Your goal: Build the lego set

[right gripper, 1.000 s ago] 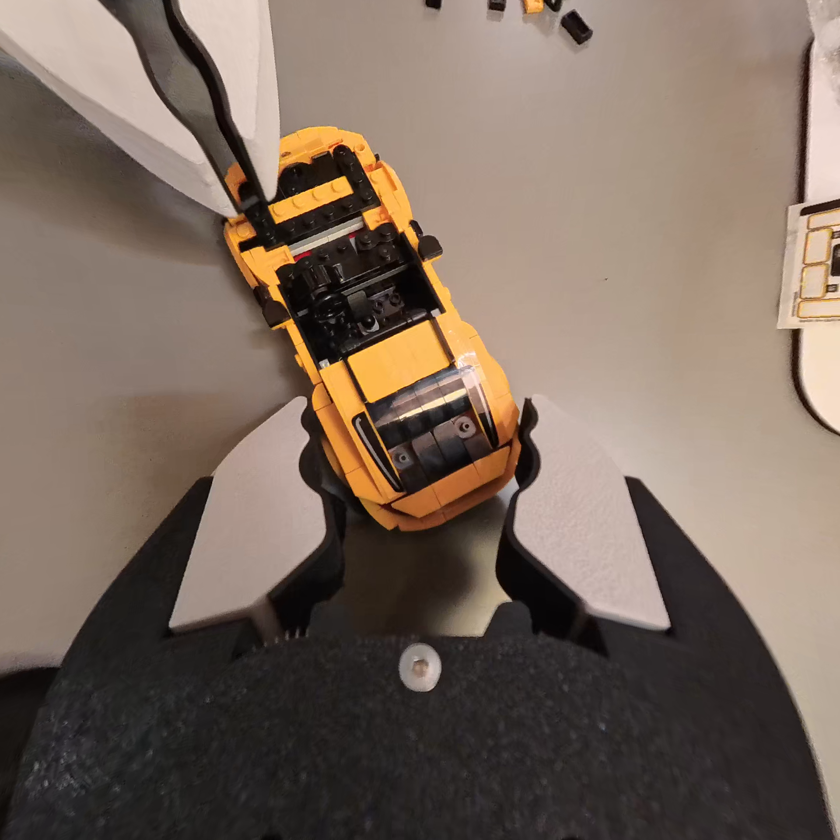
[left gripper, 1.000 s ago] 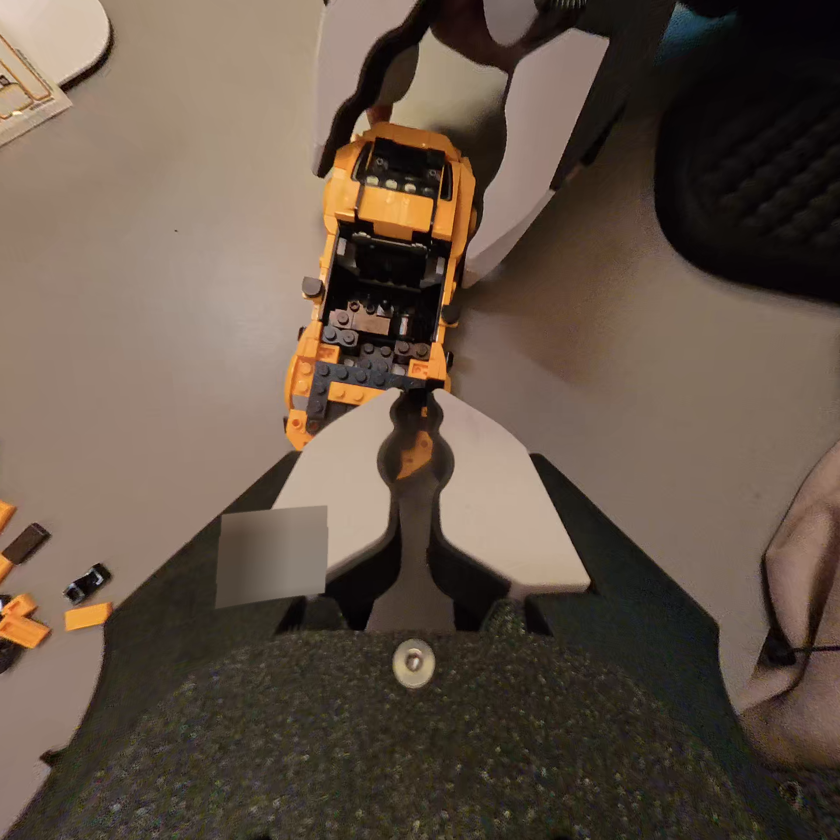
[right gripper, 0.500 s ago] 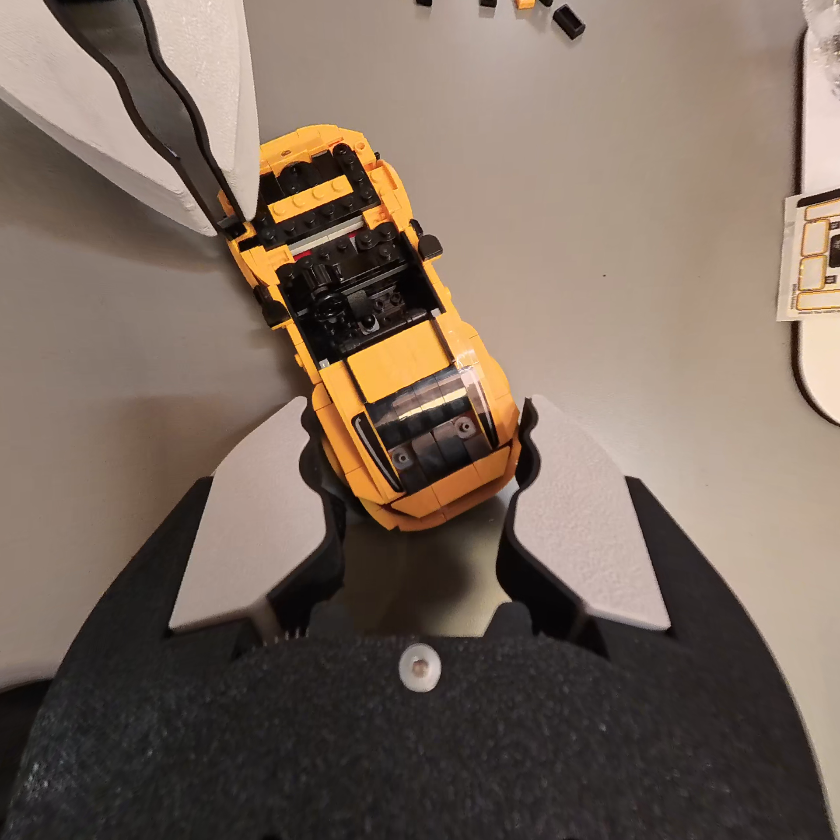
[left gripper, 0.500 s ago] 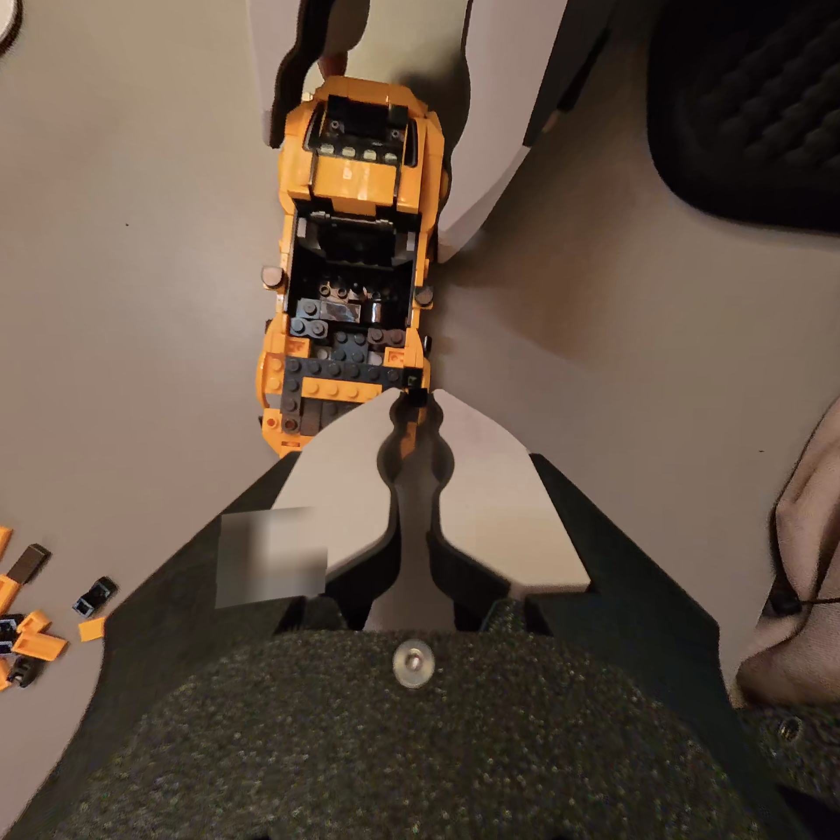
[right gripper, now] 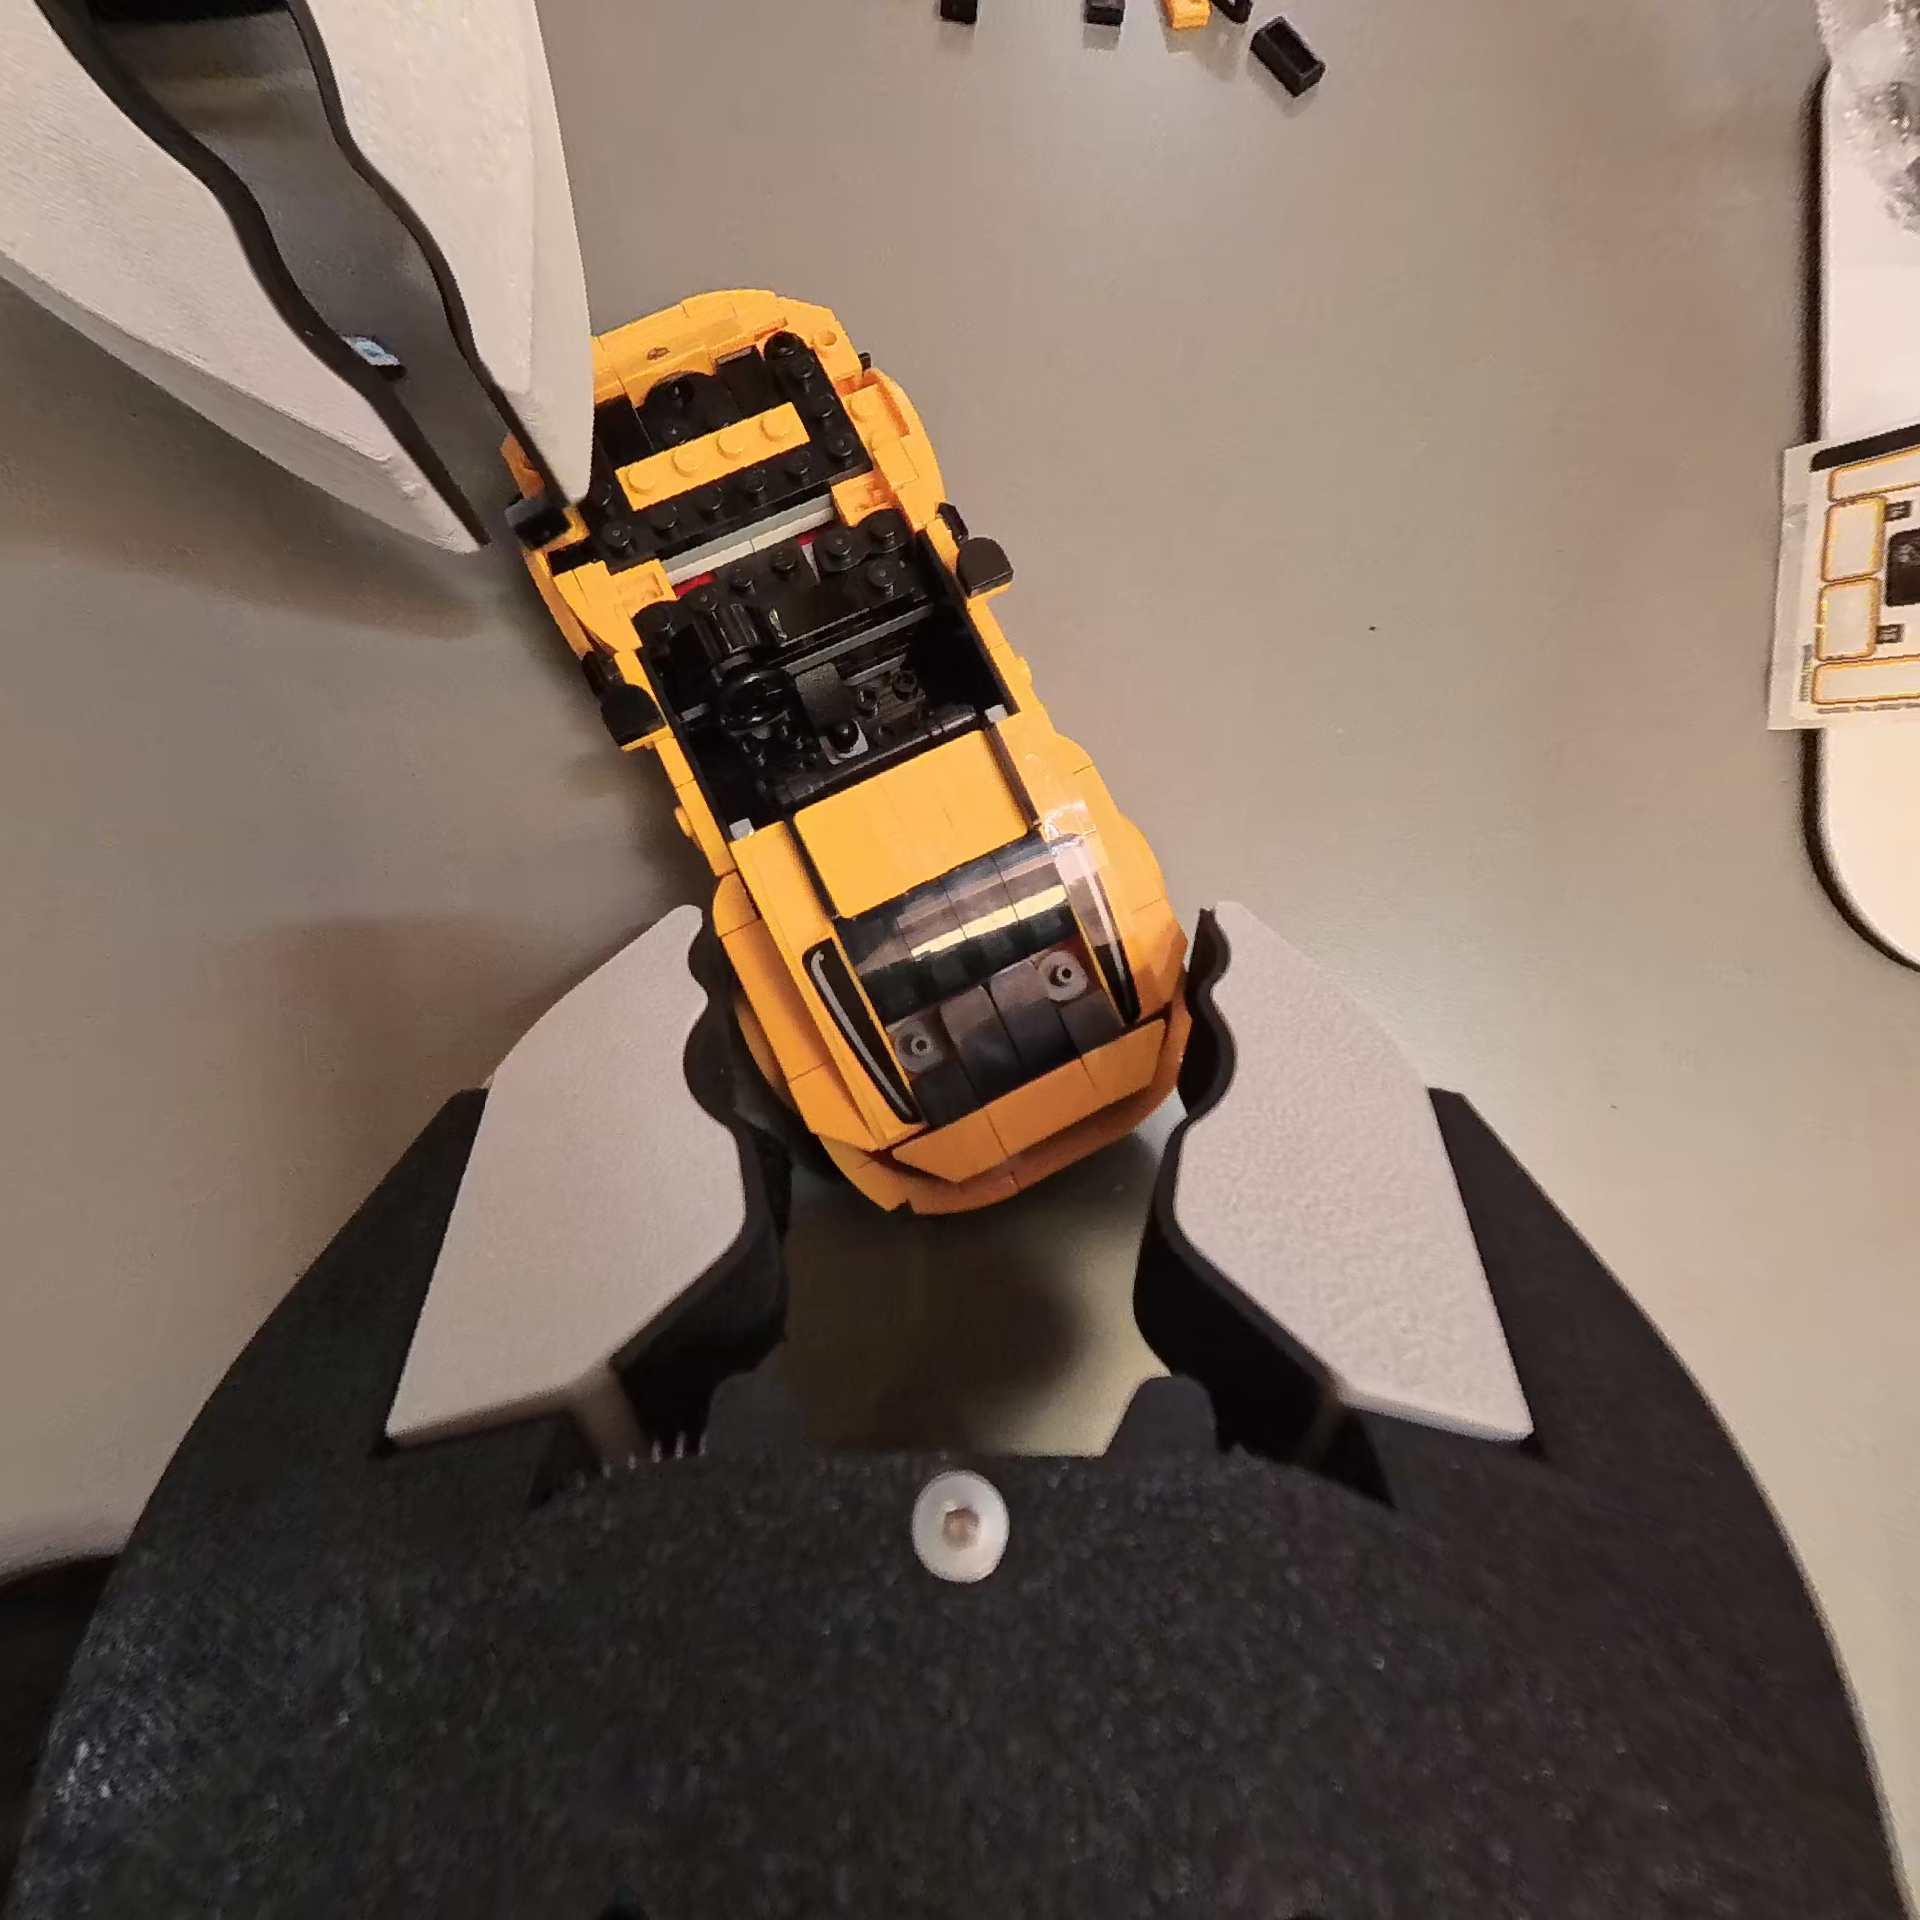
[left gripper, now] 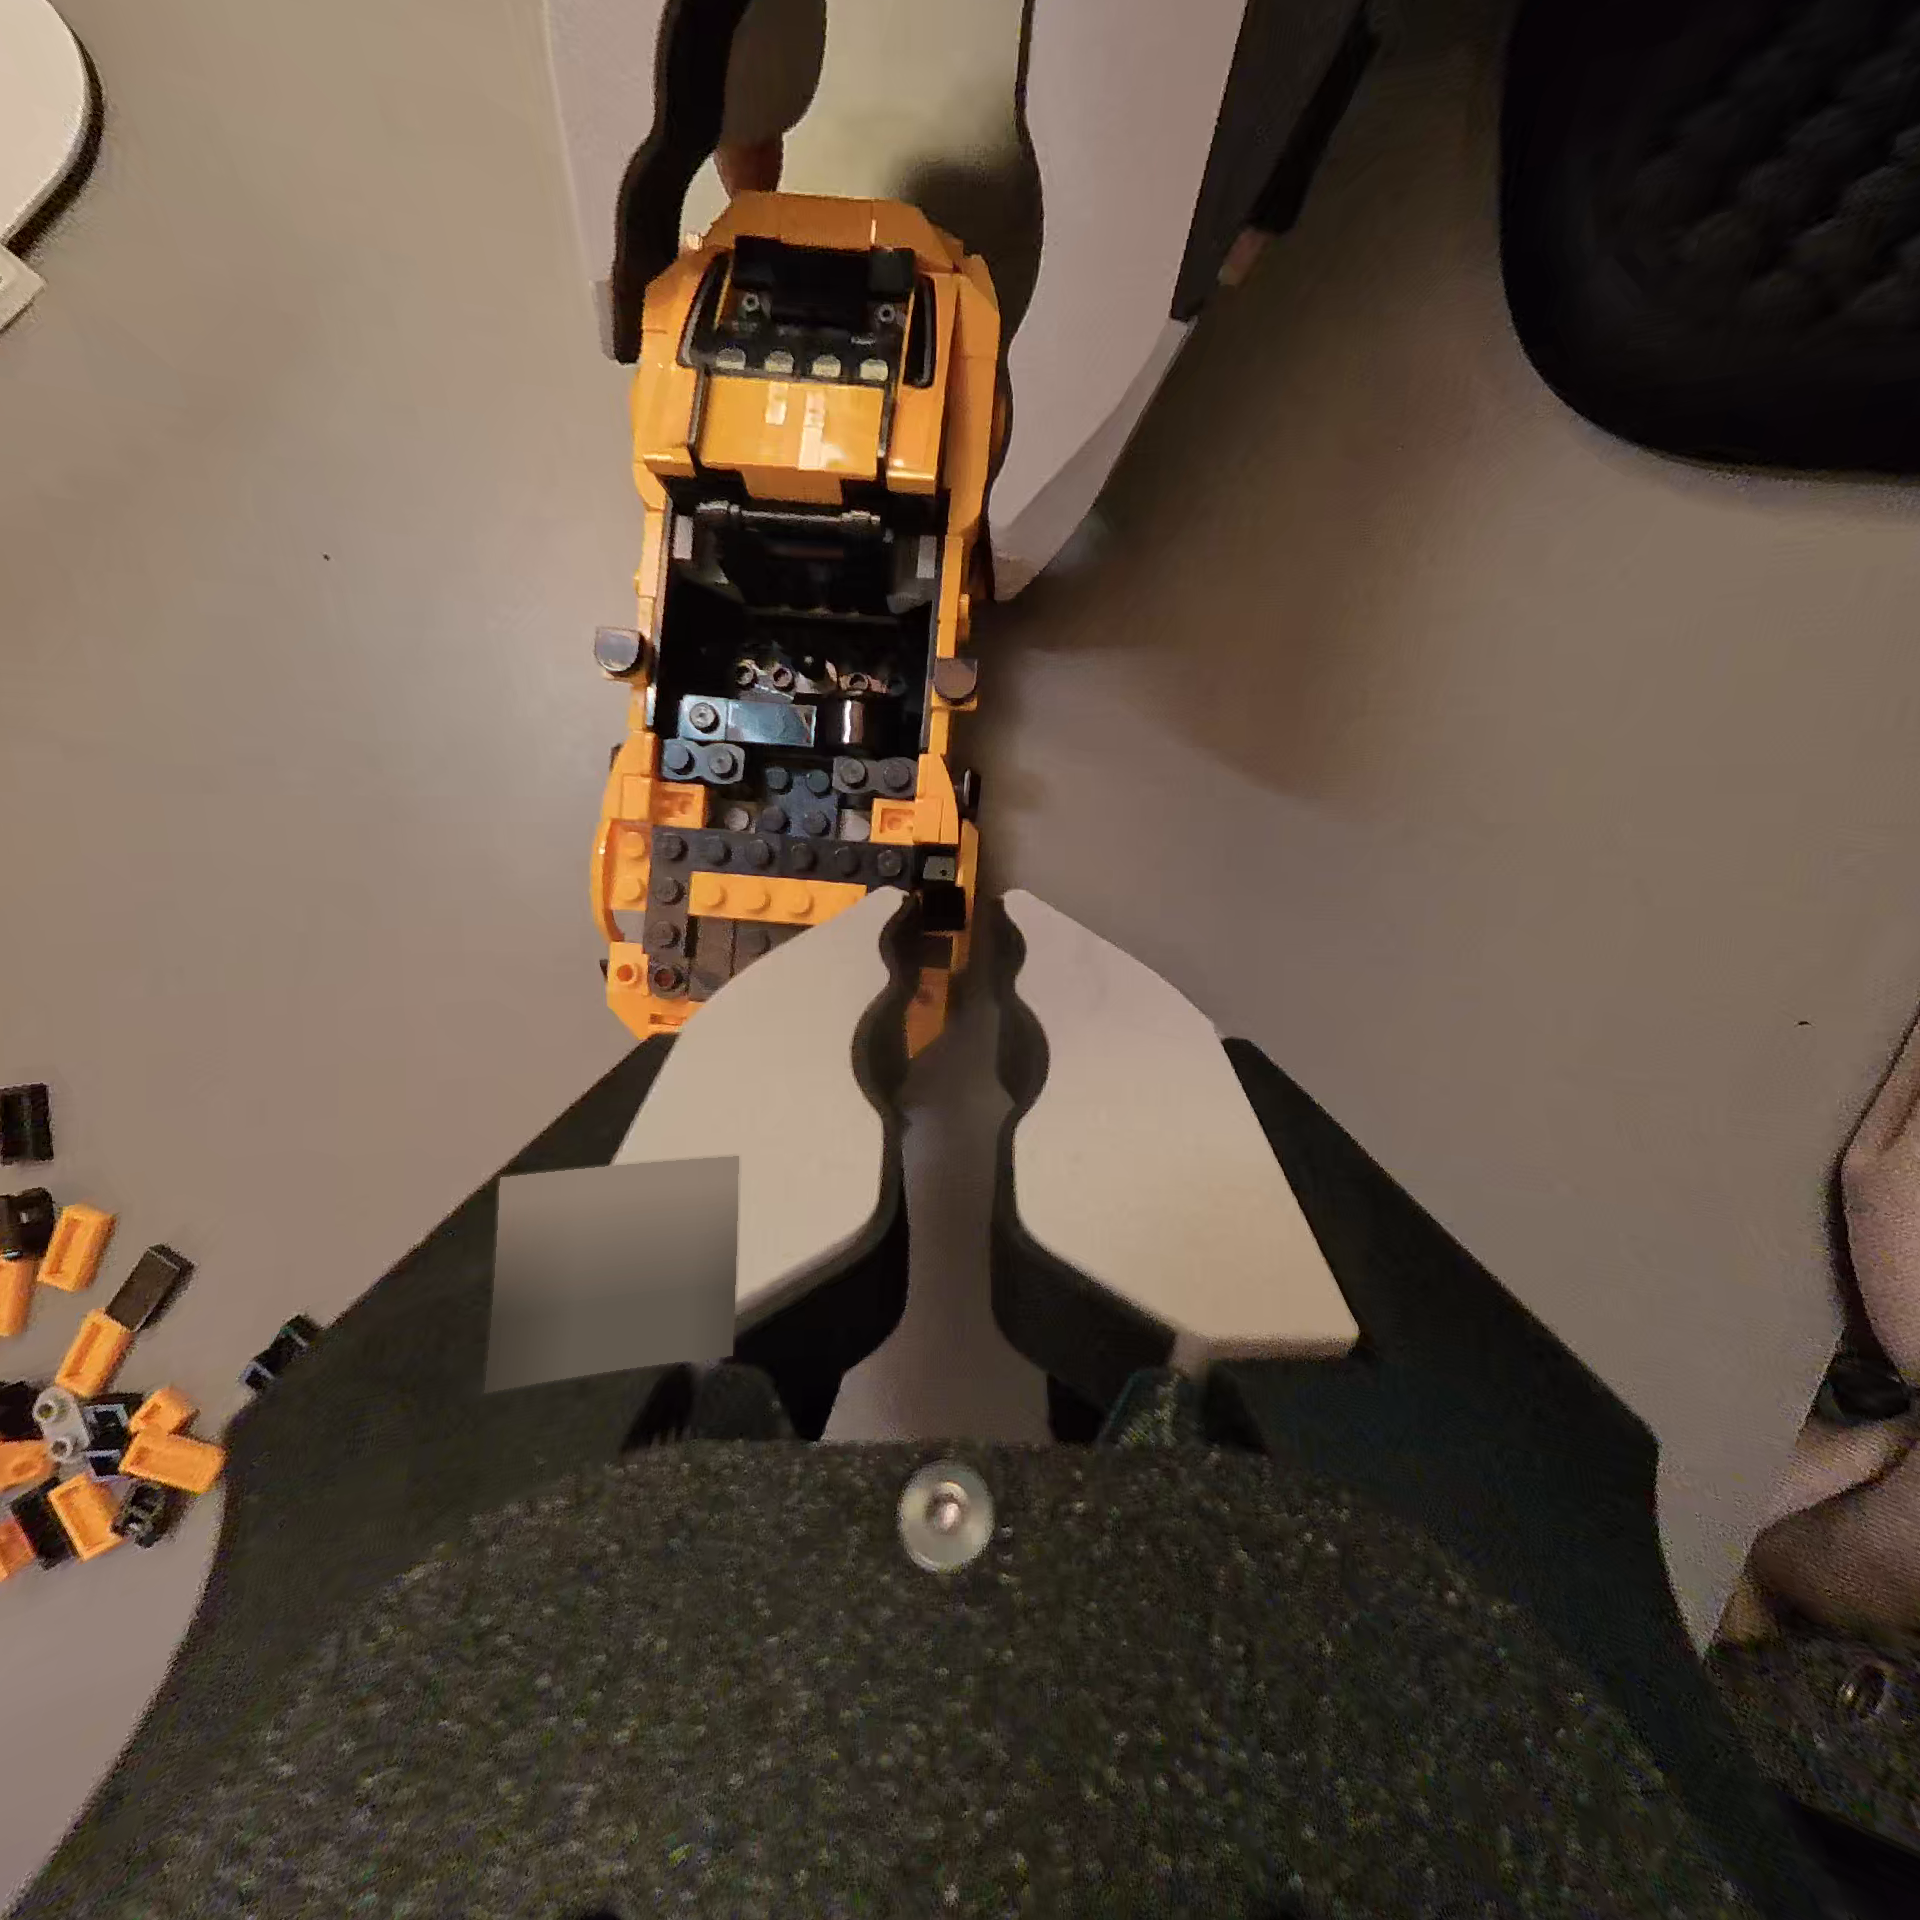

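An orange and black lego car (left gripper: 800, 416) lies on the grey table, its cabin open at the top. My right gripper (right gripper: 951, 914) is shut on one end of the car (right gripper: 914, 831); its fingers (left gripper: 1091, 312) flank that far end in the left wrist view. My left gripper (left gripper: 951, 899) is slightly open at the car's near corner. A small black piece (left gripper: 940, 873) sits on that corner between the fingertips. In the right wrist view the left gripper (right gripper: 530, 509) stands over the same piece (right gripper: 540, 520).
Several loose orange and black bricks (left gripper: 94, 1434) lie at the left. A black textured mat (left gripper: 1714, 208) is at the far right, and fabric (left gripper: 1870, 1247) at the right edge. A sticker sheet (right gripper: 1849, 582) rests on a white board (right gripper: 1870, 831). More loose pieces (right gripper: 1283, 52) lie beyond the car.
My left gripper's jaws have parted, and the small black piece they pinched now sits on the car's corner. The right gripper still holds the car.
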### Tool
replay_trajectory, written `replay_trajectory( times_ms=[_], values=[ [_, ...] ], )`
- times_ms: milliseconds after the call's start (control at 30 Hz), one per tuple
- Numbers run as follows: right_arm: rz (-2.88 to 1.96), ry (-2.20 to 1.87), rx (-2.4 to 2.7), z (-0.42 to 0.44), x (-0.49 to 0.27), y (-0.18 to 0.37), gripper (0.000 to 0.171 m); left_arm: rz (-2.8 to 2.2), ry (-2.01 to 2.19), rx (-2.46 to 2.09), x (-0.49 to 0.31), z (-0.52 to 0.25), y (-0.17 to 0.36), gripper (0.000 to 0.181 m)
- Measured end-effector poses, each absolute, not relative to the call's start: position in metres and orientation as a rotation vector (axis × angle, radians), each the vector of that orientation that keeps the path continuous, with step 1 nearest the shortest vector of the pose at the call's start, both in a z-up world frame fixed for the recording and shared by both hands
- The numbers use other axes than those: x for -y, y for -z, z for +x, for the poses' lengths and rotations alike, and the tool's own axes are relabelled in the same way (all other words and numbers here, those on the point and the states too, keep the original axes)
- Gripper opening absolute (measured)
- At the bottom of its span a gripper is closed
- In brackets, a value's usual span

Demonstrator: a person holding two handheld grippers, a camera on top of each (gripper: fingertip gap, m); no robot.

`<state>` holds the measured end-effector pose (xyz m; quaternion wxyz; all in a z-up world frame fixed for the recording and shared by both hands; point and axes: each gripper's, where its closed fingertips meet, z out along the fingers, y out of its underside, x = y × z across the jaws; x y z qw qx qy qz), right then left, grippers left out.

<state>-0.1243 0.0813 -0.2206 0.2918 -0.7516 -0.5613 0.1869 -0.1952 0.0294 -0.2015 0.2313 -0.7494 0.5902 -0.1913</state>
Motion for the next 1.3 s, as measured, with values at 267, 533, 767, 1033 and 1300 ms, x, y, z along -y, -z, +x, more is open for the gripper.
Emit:
replay_trajectory(
  times_ms=[267, 533, 767, 1033, 1300],
  values=[
    [-1.997, -0.5, 1.5, -0.124, -0.081, 0.22, 0.084, -2.046, 0.512, -1.624, -0.03, -0.194, 0.201, 0.015],
    [-1.992, -0.504, 1.501, -0.124, -0.081, 0.22, 0.084, -2.016, 0.48, -1.639, -0.027, -0.202, 0.194, 0.015],
    [-1.991, -0.505, 1.5, -0.124, -0.08, 0.22, 0.084, -1.98, 0.314, -1.725, -0.029, -0.207, 0.205, 0.011],
    [-1.988, -0.505, 1.501, -0.124, -0.08, 0.22, 0.084, -1.923, 0.266, -1.741, -0.03, -0.203, 0.205, 0.002],
    [-1.987, -0.506, 1.499, -0.124, -0.08, 0.22, 0.084, -2.004, 0.387, -1.642, -0.029, -0.203, 0.201, 0.0]
  ],
)
